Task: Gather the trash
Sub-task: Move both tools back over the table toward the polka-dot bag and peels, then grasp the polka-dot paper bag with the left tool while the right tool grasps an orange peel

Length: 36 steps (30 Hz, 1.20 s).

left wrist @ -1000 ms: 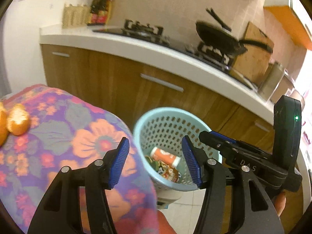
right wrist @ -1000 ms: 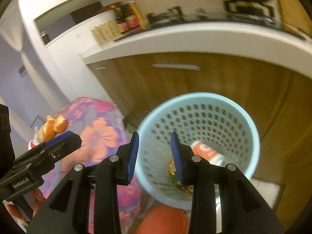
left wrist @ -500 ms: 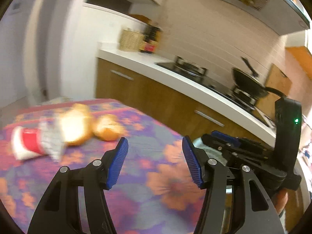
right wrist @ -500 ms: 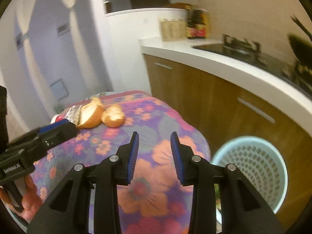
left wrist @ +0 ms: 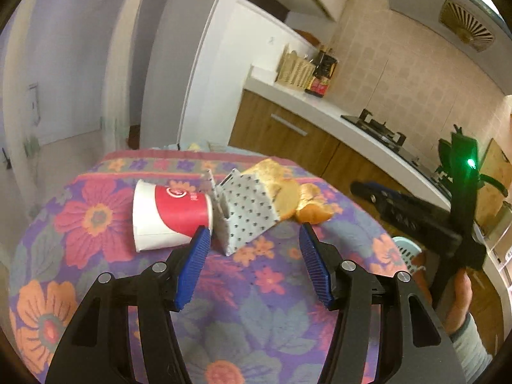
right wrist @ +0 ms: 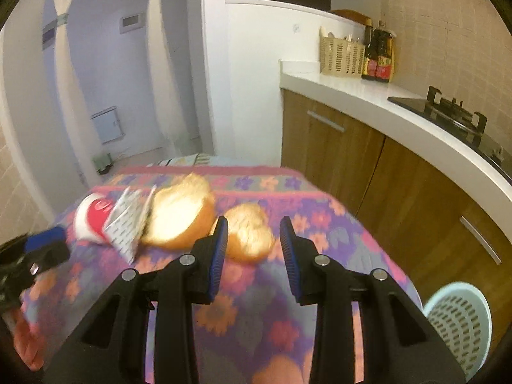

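On the floral tablecloth (left wrist: 96, 217) lie a tipped red-and-white paper cup (left wrist: 169, 216), a dotted paper wrapper (left wrist: 248, 214), a large bread piece (left wrist: 281, 188) and a smaller bread piece (left wrist: 312, 211). My left gripper (left wrist: 254, 262) is open and empty, just short of the wrapper. In the right wrist view the cup (right wrist: 92, 216), wrapper (right wrist: 128, 224), large bread (right wrist: 179, 214) and small bread (right wrist: 249, 233) show. My right gripper (right wrist: 252, 249) is open and empty, with the small bread just beyond its fingertips. The light blue trash basket (right wrist: 457, 316) stands on the floor at the right.
A white kitchen counter (right wrist: 384, 112) with wooden cabinets runs along the right, bearing a gas stove (right wrist: 454, 112), bottles (right wrist: 379, 54) and a woven basket (right wrist: 342, 54). The right gripper body (left wrist: 416, 217) hangs over the table's right side in the left wrist view.
Both grippers swung from over the trash basket back to the table and closer to the trash. Both stay open and empty.
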### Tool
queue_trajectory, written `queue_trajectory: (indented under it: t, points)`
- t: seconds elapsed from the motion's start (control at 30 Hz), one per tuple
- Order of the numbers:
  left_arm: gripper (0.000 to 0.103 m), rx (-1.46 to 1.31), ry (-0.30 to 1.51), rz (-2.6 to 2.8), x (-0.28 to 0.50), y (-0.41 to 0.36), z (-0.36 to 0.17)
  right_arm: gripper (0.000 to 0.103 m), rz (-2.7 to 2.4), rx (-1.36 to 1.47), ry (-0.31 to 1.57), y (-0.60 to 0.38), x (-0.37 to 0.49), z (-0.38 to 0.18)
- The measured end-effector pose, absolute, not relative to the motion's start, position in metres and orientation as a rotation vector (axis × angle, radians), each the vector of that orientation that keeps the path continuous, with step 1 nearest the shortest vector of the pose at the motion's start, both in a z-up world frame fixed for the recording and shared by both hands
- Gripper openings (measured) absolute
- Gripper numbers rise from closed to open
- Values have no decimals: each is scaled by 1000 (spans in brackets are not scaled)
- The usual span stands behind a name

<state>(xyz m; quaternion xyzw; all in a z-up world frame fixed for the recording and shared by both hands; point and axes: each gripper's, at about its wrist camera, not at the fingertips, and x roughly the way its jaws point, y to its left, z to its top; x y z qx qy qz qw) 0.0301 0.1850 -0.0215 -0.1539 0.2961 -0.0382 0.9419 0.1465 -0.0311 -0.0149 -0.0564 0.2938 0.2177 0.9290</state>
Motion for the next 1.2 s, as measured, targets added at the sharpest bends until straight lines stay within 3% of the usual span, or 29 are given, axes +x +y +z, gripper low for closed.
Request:
queue_trajectory:
  t: [0.53, 0.67, 0.83, 0.97, 1.03, 1.2]
  points:
    - [57, -34, 686, 67, 92, 145, -44, 31, 417, -84, 645, -35, 172, -47]
    - [60, 5, 682, 97, 94, 137, -46, 52, 419, -101, 643, -32, 172, -48]
    - [76, 3, 691, 71, 91, 135, -52, 52, 425, -92, 671, -32, 176, -51]
    - [76, 3, 699, 77, 93, 137, -54, 53, 438, -107, 679, -29, 176, -52]
    - [68, -5, 725, 97, 97, 138, -57, 53, 443, -121, 677, -26, 175, -53]
    - [34, -59, 769, 111, 100, 149, -64, 54, 465, -117, 688, -25, 176, -54]
